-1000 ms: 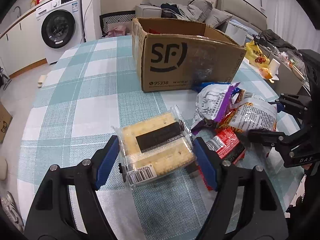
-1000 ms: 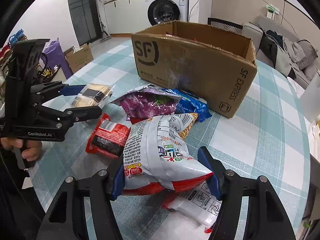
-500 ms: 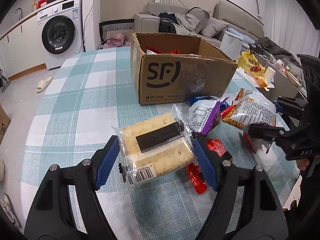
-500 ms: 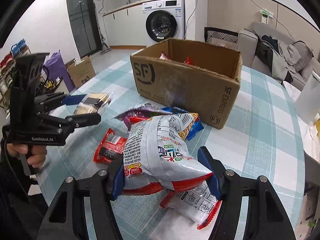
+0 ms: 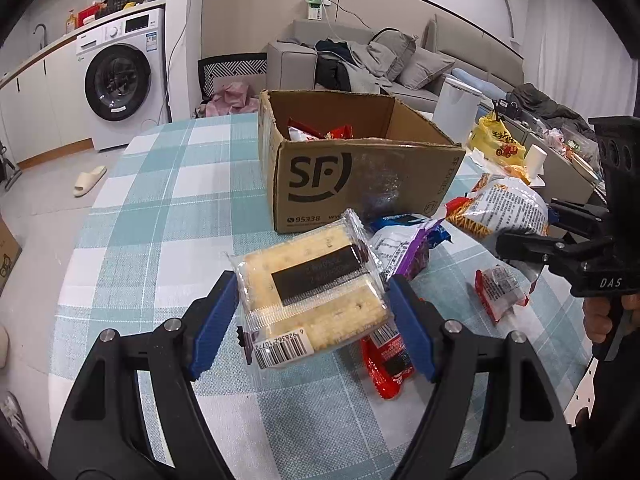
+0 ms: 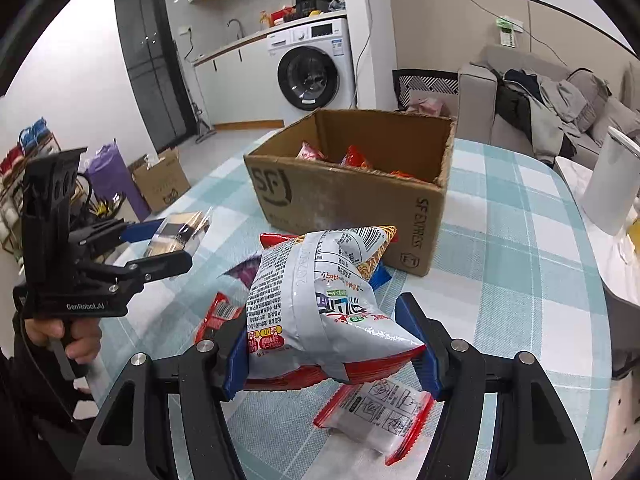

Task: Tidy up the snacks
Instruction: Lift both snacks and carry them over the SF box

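Note:
My left gripper (image 5: 310, 314) is shut on a clear cracker pack (image 5: 312, 292) with a black label, held above the table. My right gripper (image 6: 332, 346) is shut on a white and red chip bag (image 6: 320, 300), also lifted; this bag shows at the right of the left wrist view (image 5: 500, 208). The open SF cardboard box (image 5: 360, 176) stands ahead with several red snack packs inside; it also shows in the right wrist view (image 6: 352, 196). A purple bag (image 5: 404, 244) and red packets (image 5: 386, 360) lie on the table below.
The round table has a teal checked cloth (image 5: 168, 216). A white and red packet (image 6: 376, 416) lies under my right gripper. A white cylinder (image 6: 608, 184) stands at the table's right edge. A washing machine (image 5: 120, 80) and sofa (image 5: 360, 64) are behind.
Both grippers have risen with their packs and tipped toward the box, so its inside now shows. The chip bag has lifted off the pile.

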